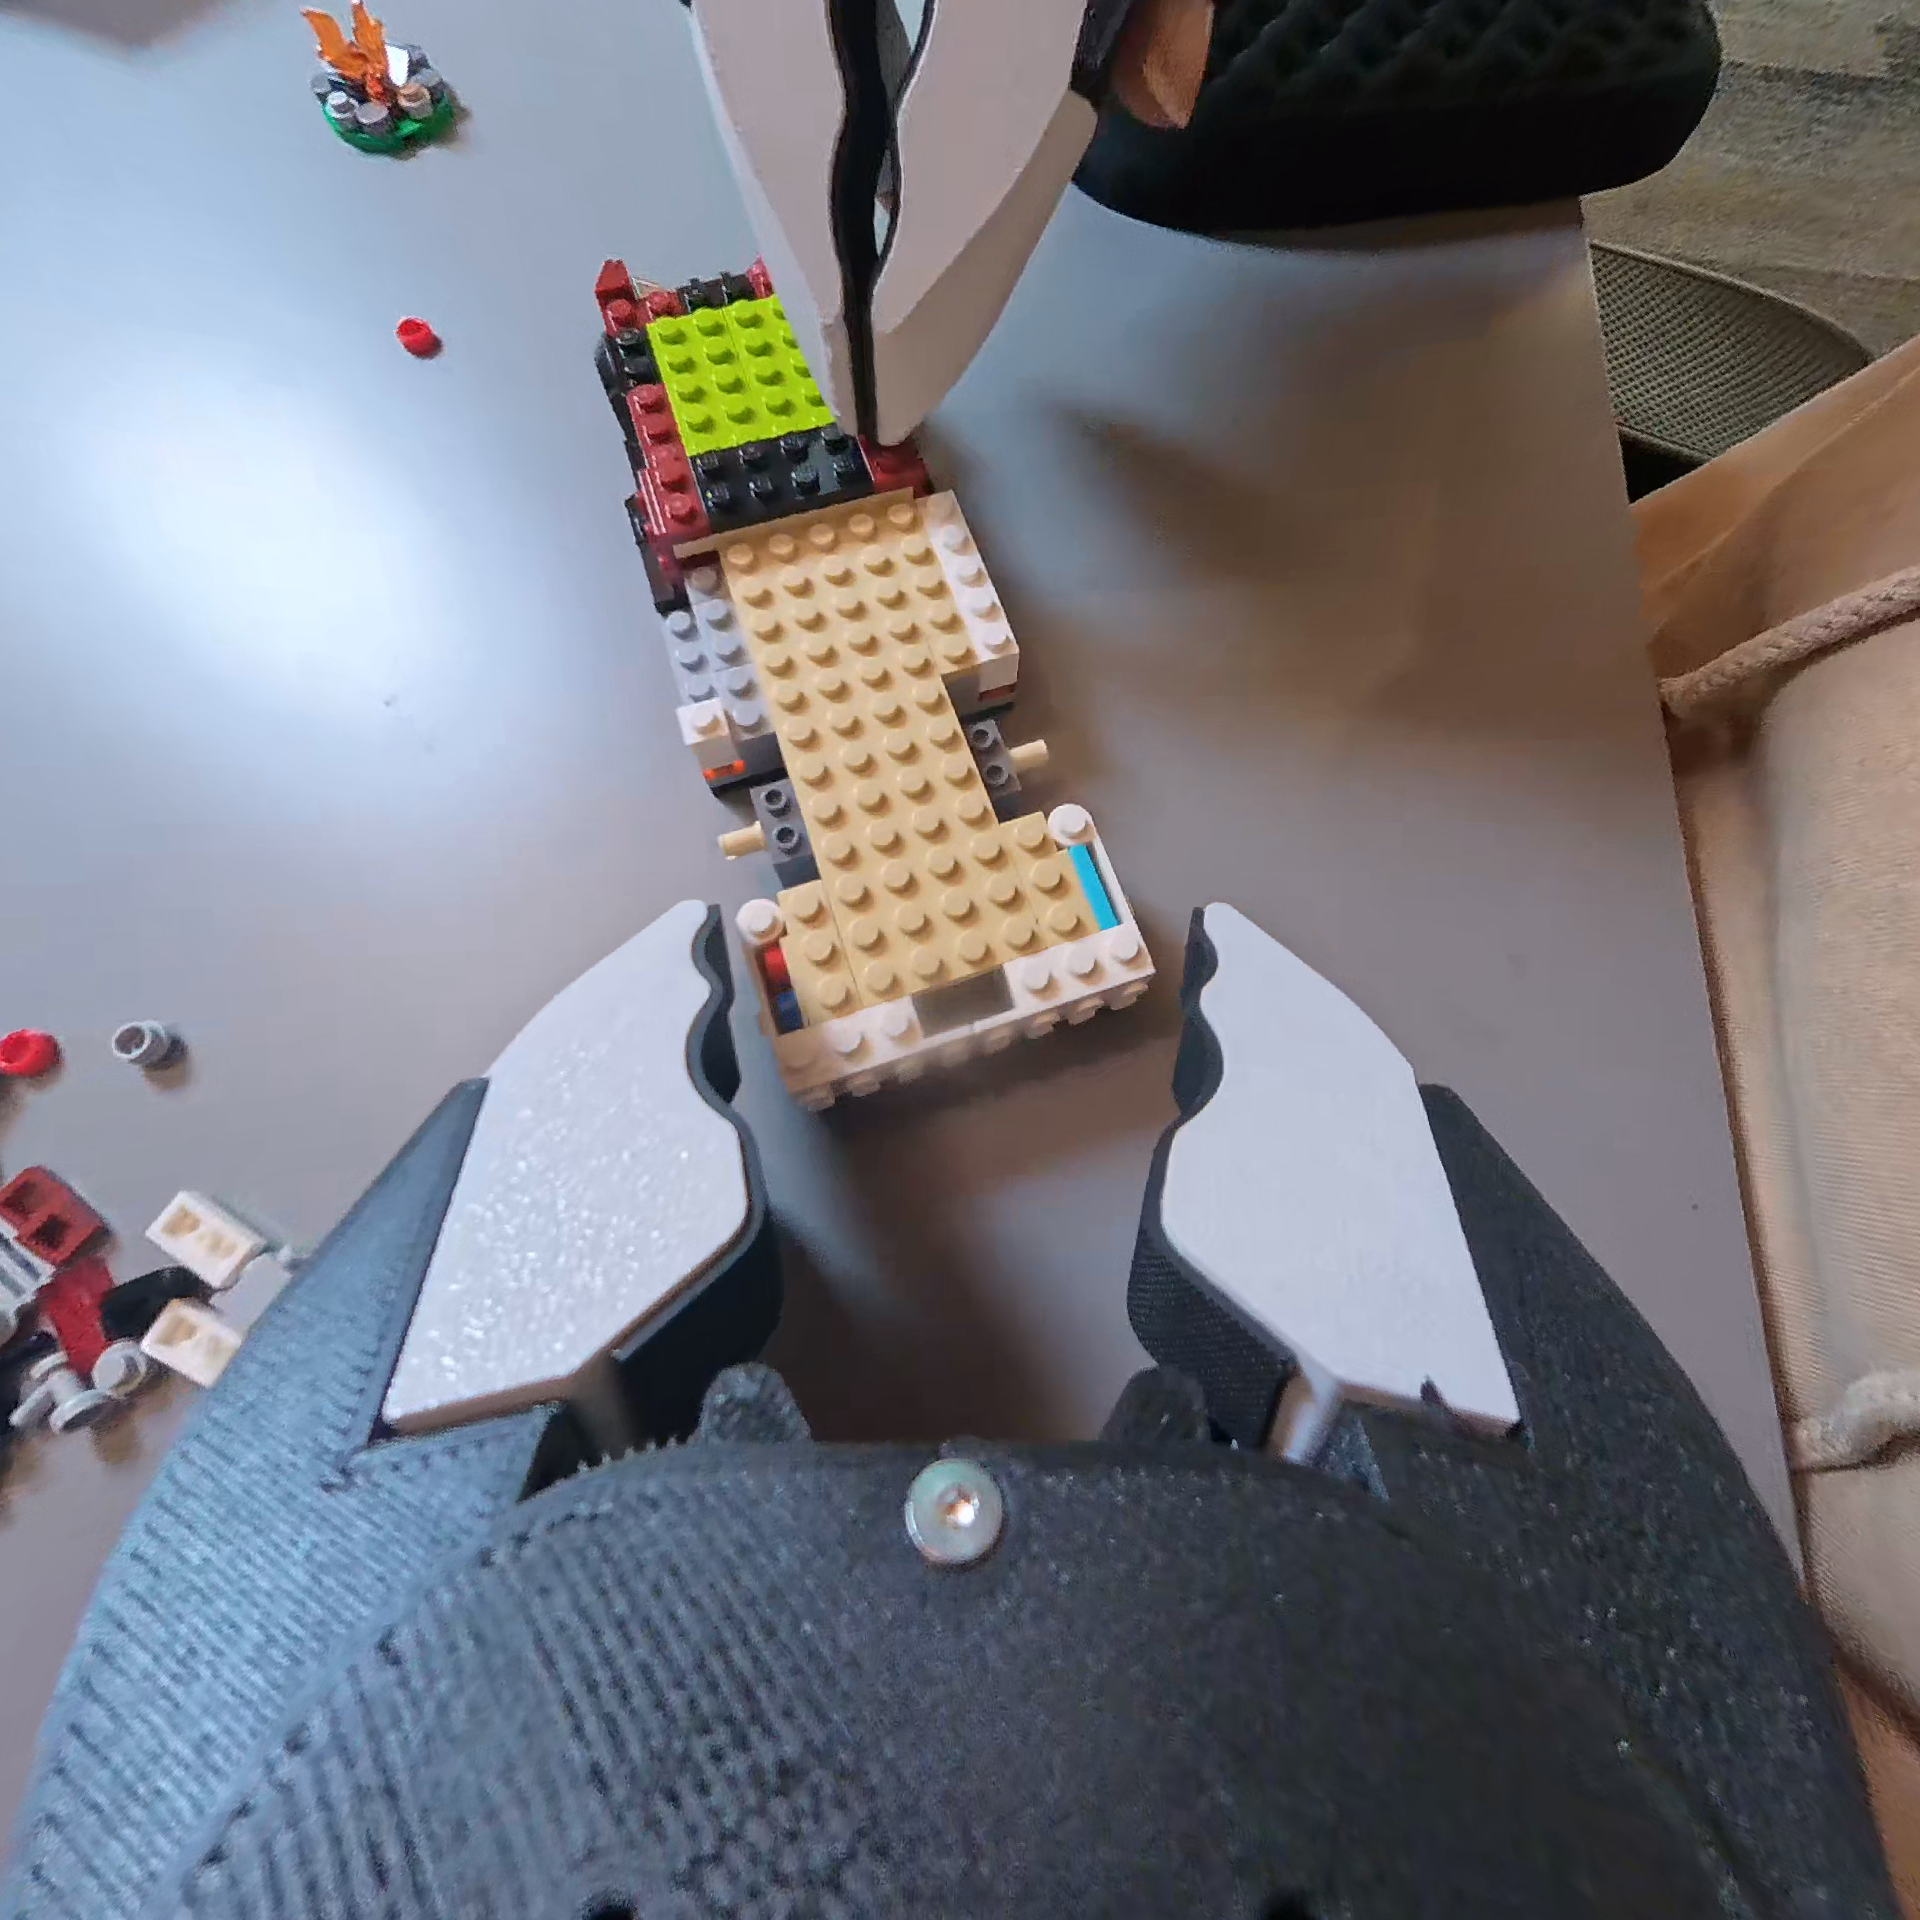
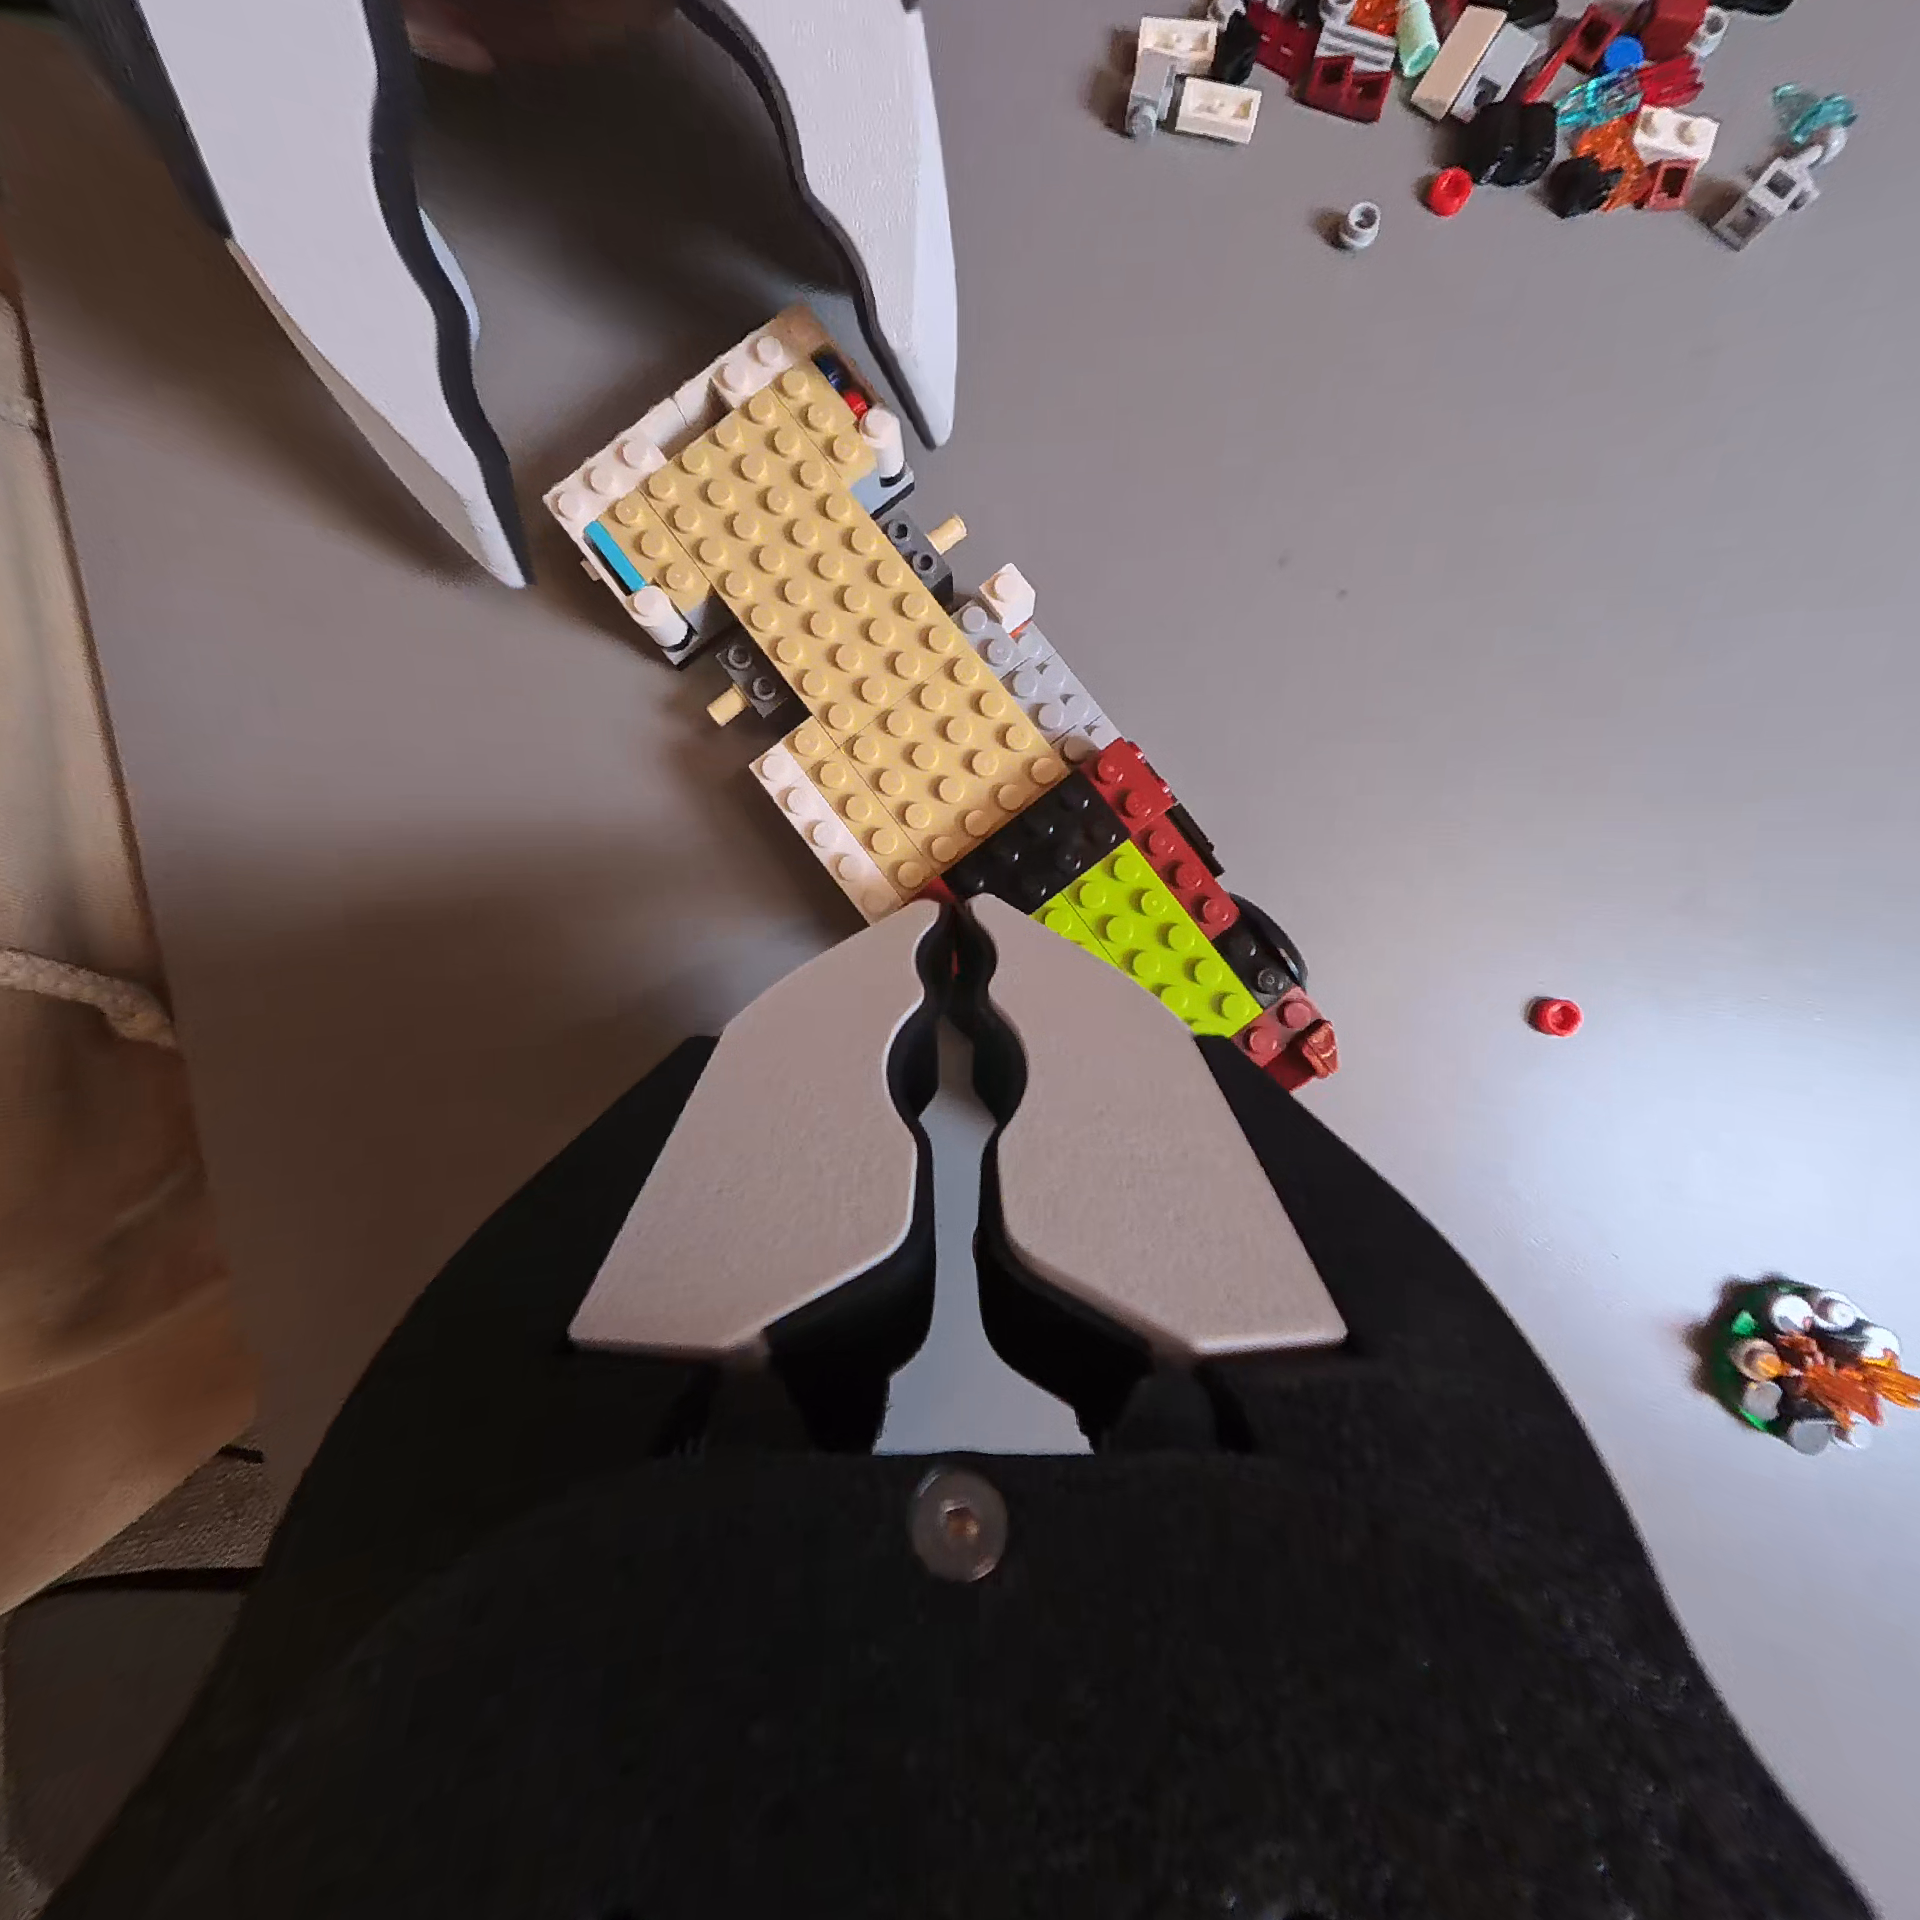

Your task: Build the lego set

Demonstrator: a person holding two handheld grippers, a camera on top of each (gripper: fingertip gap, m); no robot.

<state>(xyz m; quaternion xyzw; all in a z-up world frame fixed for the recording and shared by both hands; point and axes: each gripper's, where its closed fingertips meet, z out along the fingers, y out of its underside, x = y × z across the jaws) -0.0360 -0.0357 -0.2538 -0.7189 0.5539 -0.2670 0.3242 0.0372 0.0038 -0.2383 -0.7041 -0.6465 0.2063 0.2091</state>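
The lego model (image 1: 883, 748) lies flat on the grey table (image 1: 312, 623), with a tan studded deck, white ends, a lime plate and dark red edge bricks. My left gripper (image 1: 951, 935) is open. Its fingers straddle the model's near white end, and the right pad (image 1: 1195, 997) stands clear of it. In the right wrist view the model (image 2: 852, 644) runs diagonally, with the left gripper (image 2: 727, 509) around its far end. My right gripper (image 2: 961, 914) is shut. Its tips rest on a dark red brick (image 1: 899, 462) at the model's edge beside the black plate, as the left wrist view (image 1: 878, 431) shows.
A pile of loose bricks (image 2: 1507, 94) lies at the far right, also in the left wrist view (image 1: 94, 1299). A red round stud (image 2: 1555, 1015) and a small campfire build (image 2: 1808, 1371) sit apart. Beige fabric (image 1: 1818, 935) lies past the table's edge. One gripper's finger ends stand about 10 cm off the other's. My right tips are roughly 12 cm from the red round stud (image 2: 1555, 1015). Look for it in the left wrist view (image 1: 411, 329) too.
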